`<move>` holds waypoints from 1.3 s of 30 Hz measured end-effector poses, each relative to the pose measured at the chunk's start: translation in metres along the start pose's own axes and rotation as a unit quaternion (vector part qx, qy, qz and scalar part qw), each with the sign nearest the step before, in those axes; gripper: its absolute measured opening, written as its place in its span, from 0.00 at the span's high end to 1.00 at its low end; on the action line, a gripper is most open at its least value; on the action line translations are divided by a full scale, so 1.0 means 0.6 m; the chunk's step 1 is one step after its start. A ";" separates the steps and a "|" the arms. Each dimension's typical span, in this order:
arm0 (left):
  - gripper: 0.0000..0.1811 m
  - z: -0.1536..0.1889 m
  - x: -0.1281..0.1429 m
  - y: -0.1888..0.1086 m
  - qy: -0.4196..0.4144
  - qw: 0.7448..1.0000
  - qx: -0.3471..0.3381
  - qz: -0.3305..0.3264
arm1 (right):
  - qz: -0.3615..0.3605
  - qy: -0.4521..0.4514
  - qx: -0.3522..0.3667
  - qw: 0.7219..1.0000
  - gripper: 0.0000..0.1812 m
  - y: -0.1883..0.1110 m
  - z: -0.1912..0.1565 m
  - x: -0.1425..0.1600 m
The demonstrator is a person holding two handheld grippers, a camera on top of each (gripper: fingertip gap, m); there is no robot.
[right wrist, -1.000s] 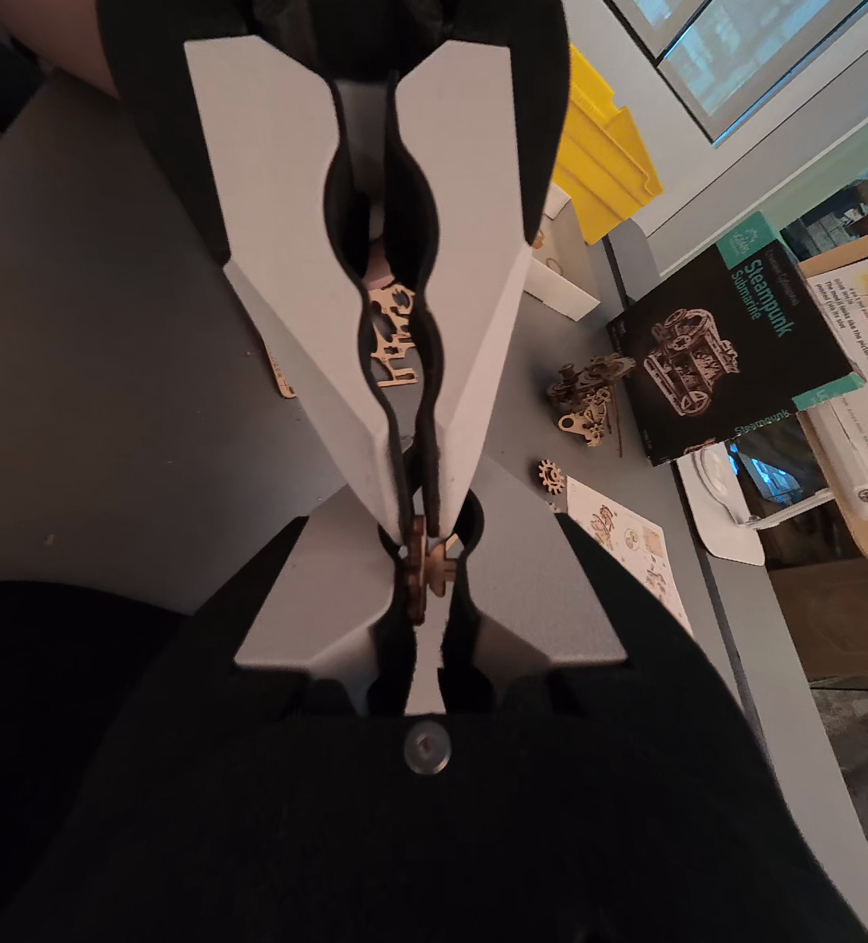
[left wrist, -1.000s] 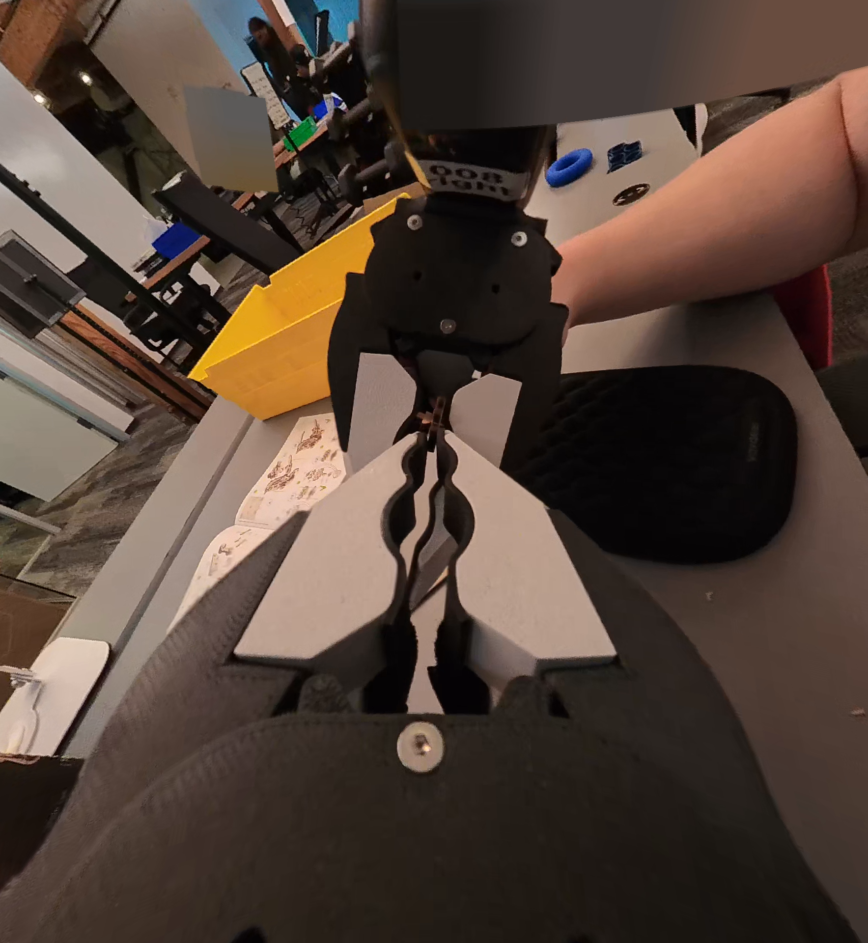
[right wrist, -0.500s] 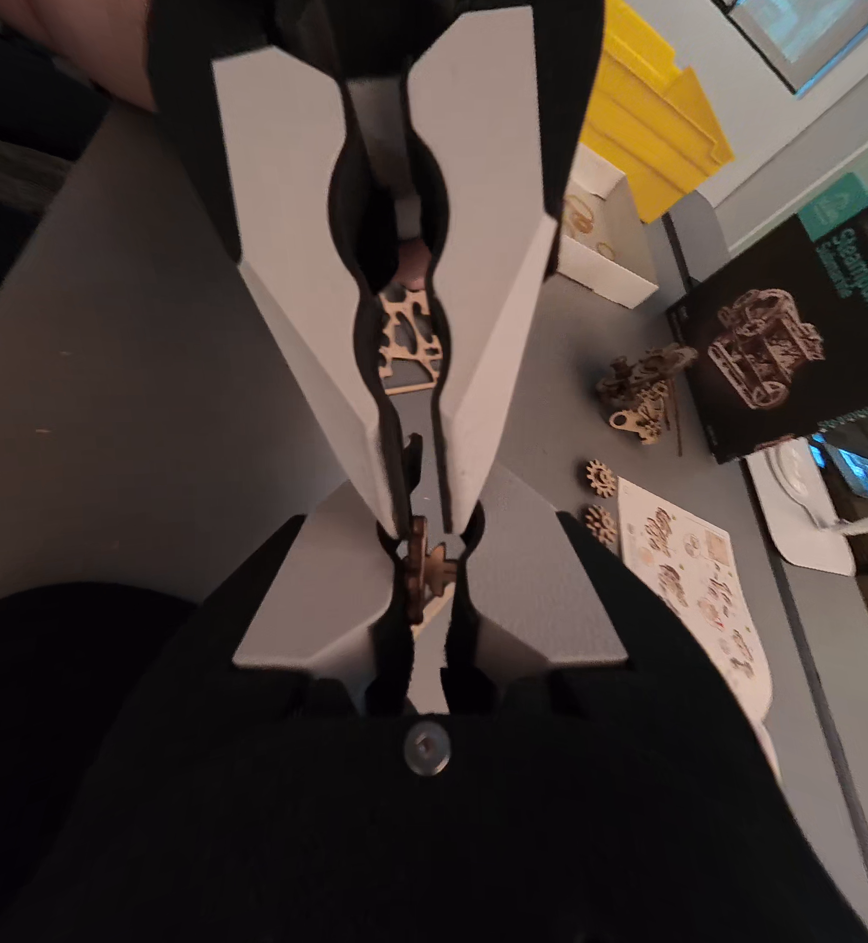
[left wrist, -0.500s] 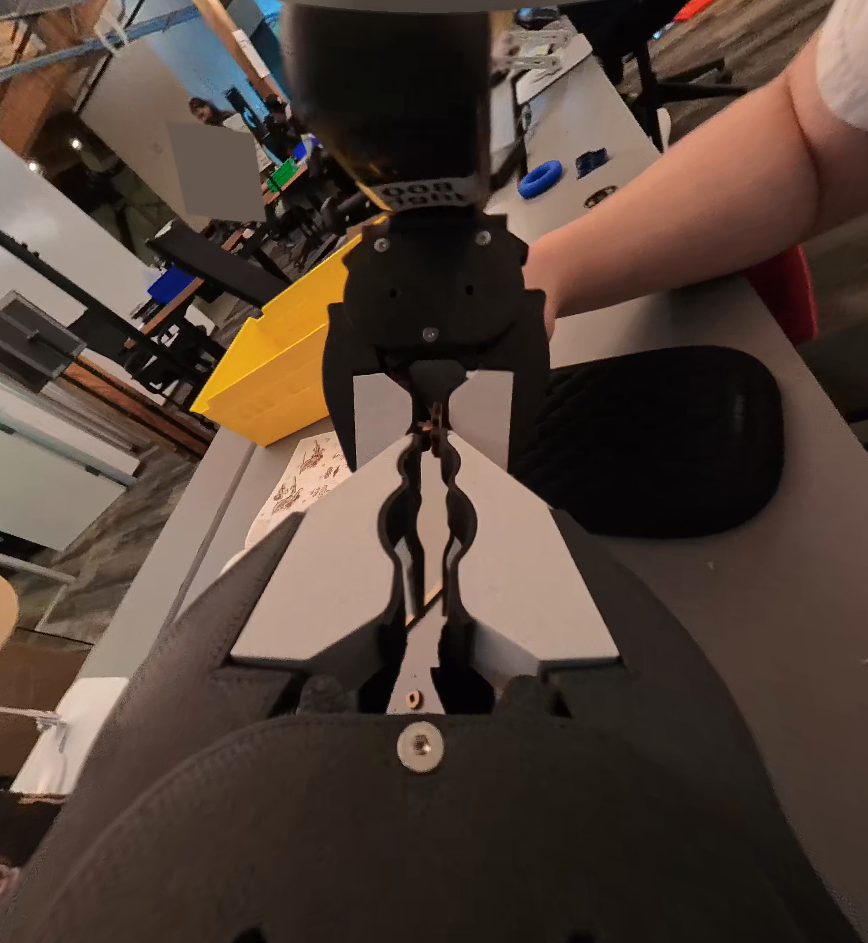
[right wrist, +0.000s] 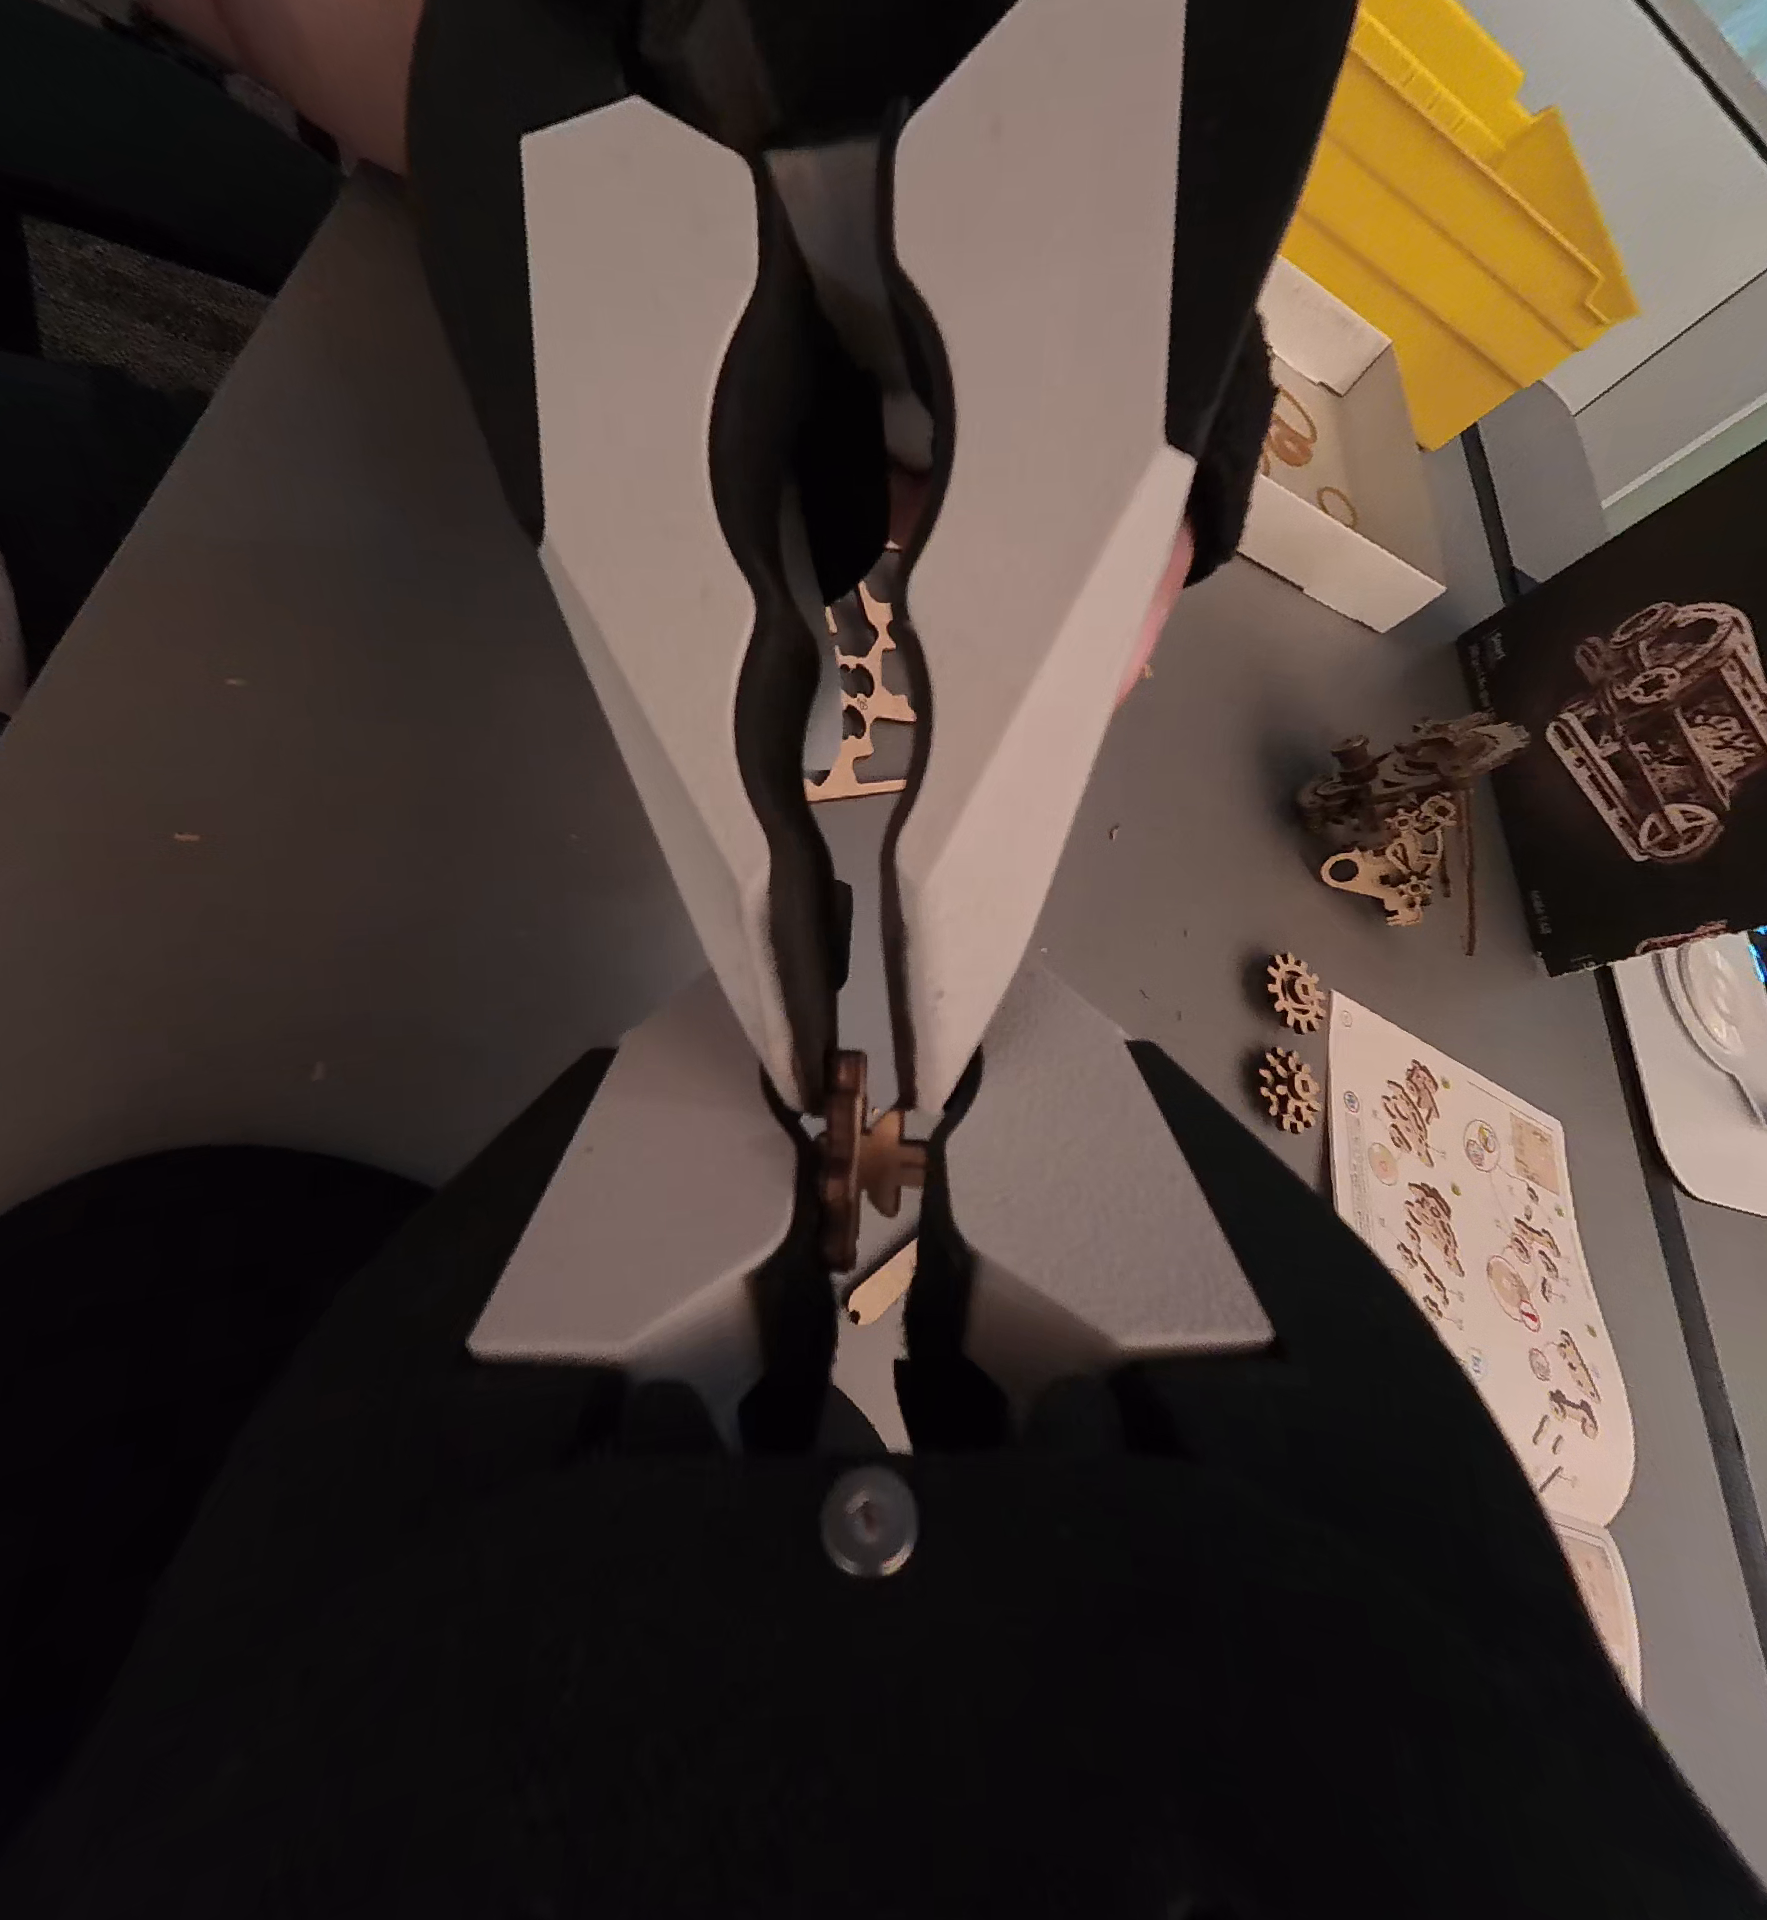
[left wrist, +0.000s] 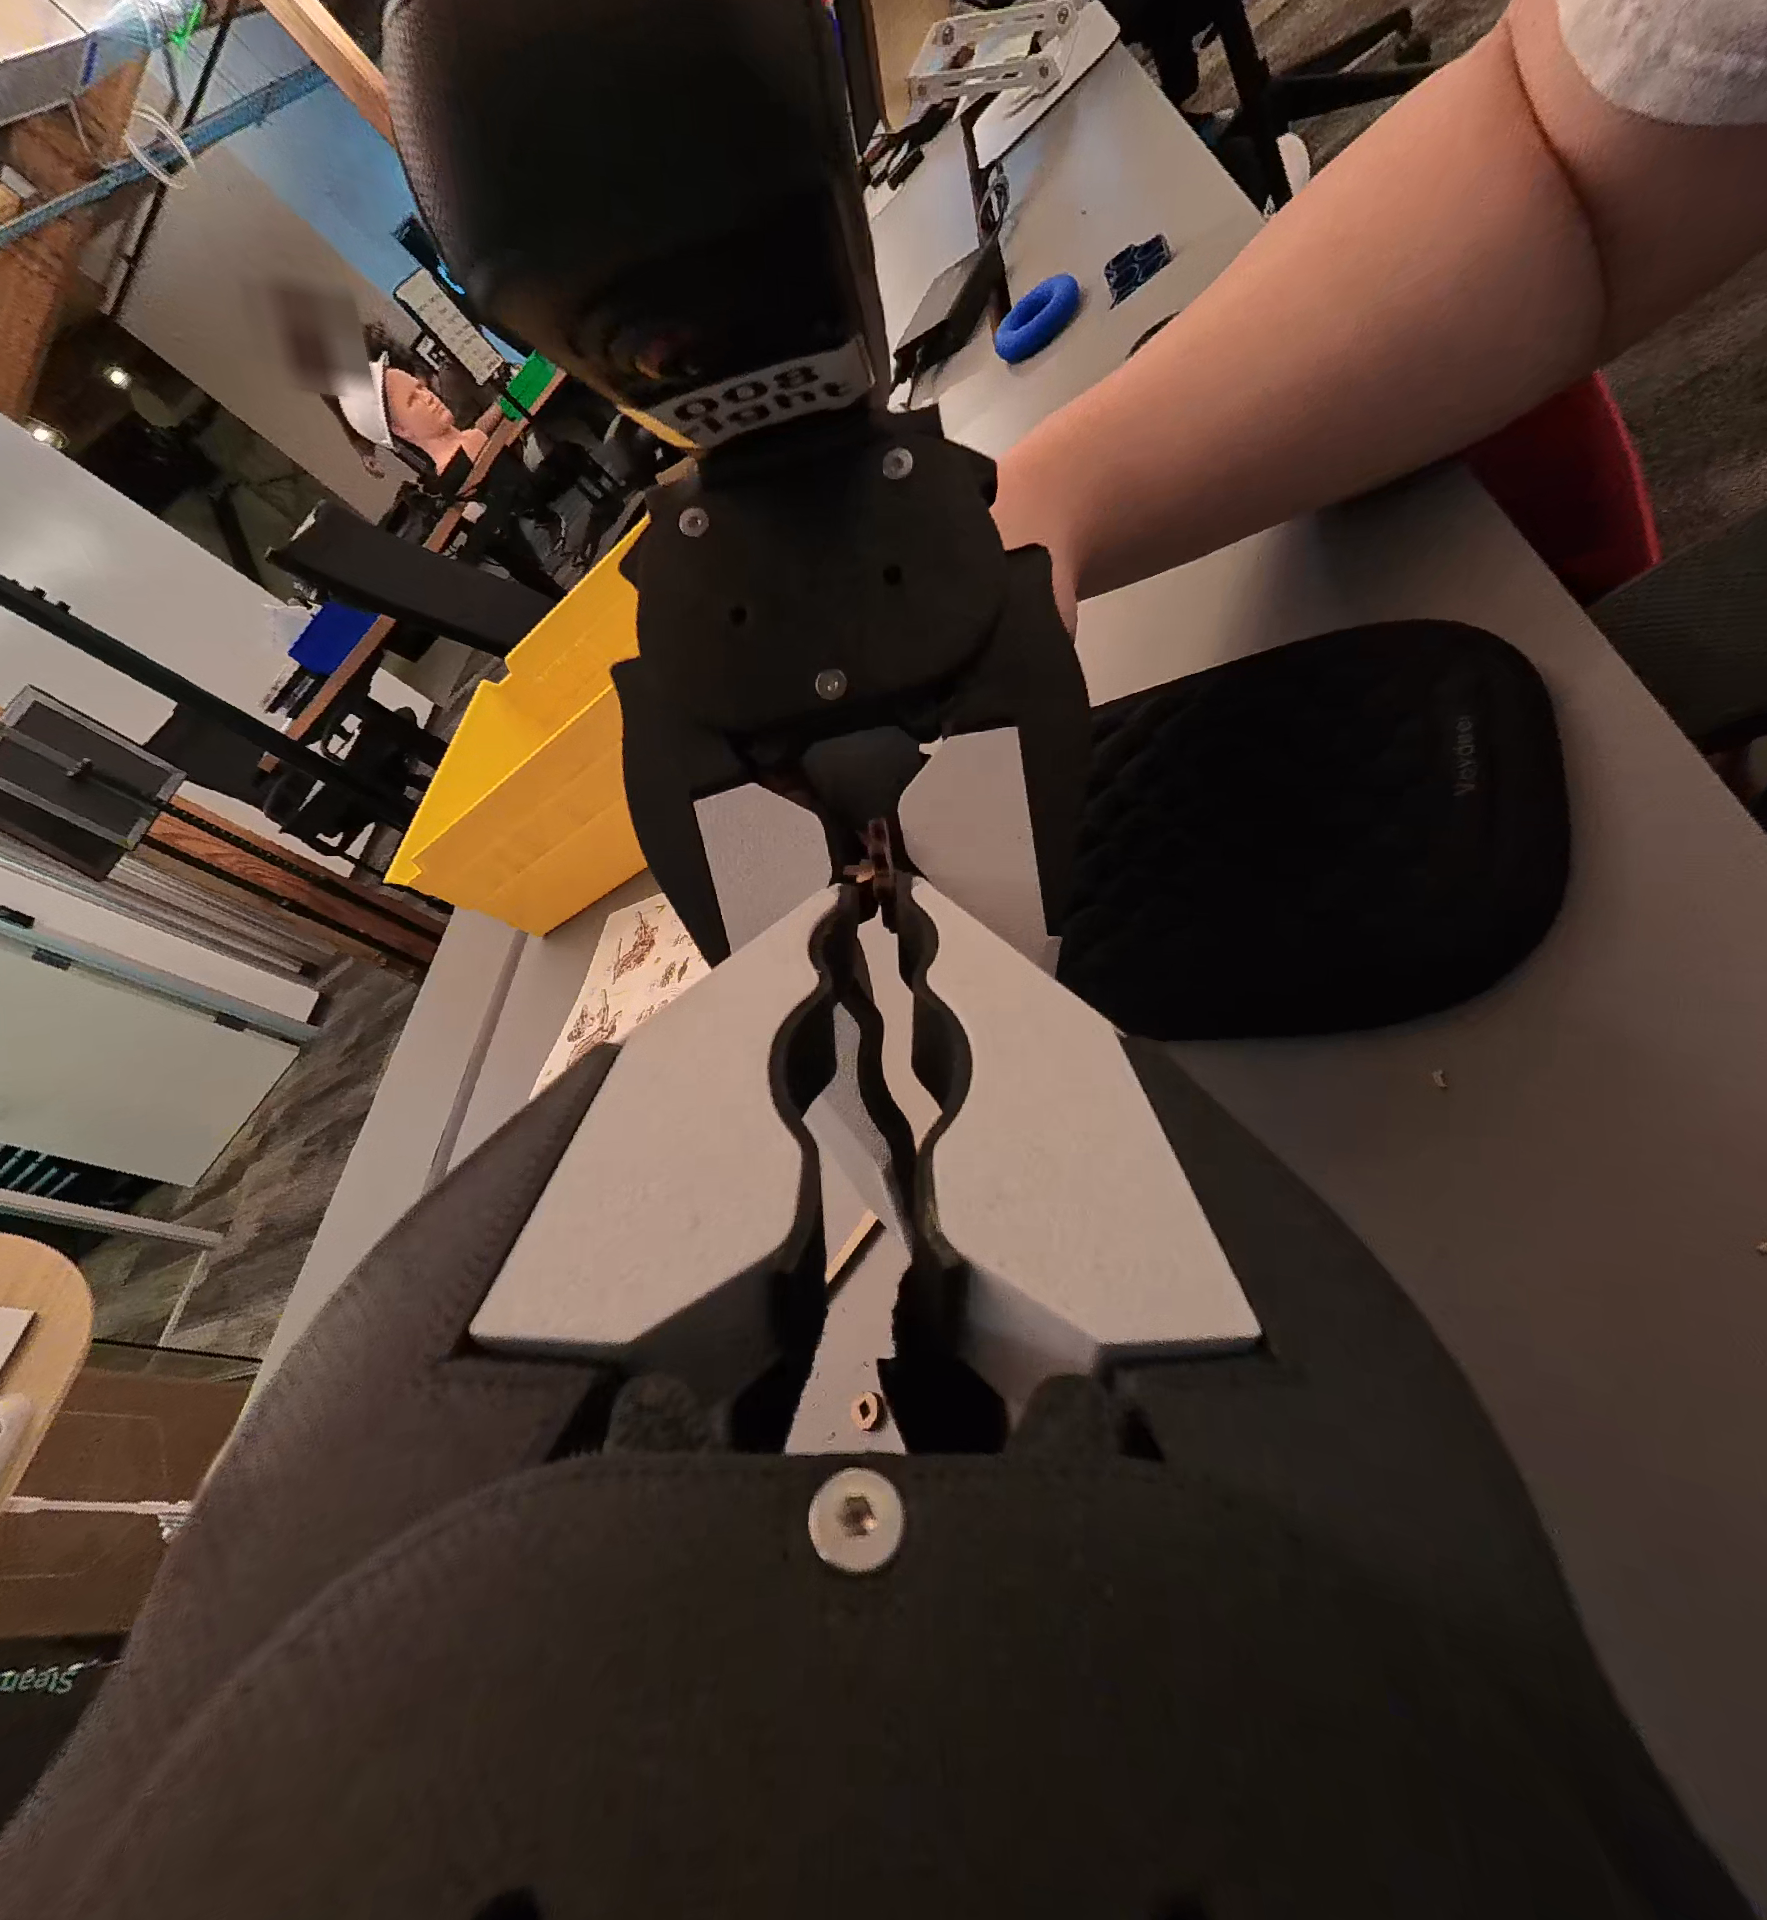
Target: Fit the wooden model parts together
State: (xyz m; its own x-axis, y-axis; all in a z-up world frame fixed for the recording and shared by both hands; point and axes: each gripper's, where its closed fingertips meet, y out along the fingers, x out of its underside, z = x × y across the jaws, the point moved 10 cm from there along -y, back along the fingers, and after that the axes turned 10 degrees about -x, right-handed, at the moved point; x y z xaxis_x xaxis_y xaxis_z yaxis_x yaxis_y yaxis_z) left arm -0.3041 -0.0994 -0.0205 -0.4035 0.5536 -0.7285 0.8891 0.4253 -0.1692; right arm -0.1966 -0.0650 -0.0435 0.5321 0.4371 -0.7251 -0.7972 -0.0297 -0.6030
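Two grippers meet tip to tip above the tabletop (right wrist: 287,831). Nearest, the right gripper (right wrist: 858,1153) is clamped on a small wooden gear (right wrist: 843,1143) carrying a cross-shaped axle (right wrist: 889,1148). The left gripper (right wrist: 853,1060), slightly parted, touches them from 12 o'clock. Thin, light plywood, likely brittle: hold the gear by its flat faces. Farther, at 2 o'clock, lie two loose gears (right wrist: 1289,1039), an instruction sheet (right wrist: 1461,1247), a half-built model (right wrist: 1398,821) and a yellow bin (right wrist: 1450,239), none obstructing.

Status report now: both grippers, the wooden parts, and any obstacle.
Right gripper shut on gear with peg. Left gripper tips meet it, jaws slightly apart, grip unclear. Two spare gears on table, clear of work.
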 end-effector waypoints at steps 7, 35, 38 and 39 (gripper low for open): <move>0.97 0.003 -0.001 -0.002 0.009 1.000 0.009 0.001 | -0.012 -0.009 -0.006 1.000 0.96 0.004 -0.005 -0.002; 0.97 -0.003 -0.002 -0.003 0.004 0.998 -0.030 0.053 | -0.036 0.007 0.038 0.999 1.00 -0.010 0.005 -0.006; 0.97 -0.003 -0.001 -0.001 0.008 0.999 -0.032 0.039 | -0.060 0.011 0.048 0.997 1.00 -0.009 0.007 -0.003; 0.97 -0.004 0.000 0.000 0.005 0.999 -0.029 0.031 | -0.072 0.011 0.052 0.996 1.00 -0.007 0.008 -0.001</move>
State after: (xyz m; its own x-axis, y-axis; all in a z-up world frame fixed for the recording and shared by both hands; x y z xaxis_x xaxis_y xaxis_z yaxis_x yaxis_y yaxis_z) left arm -0.3044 -0.0976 -0.0188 -0.3501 0.5874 -0.7297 0.8986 0.4307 -0.0845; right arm -0.1946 -0.0609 -0.0392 0.6487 0.4104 -0.6408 -0.7363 0.1255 -0.6650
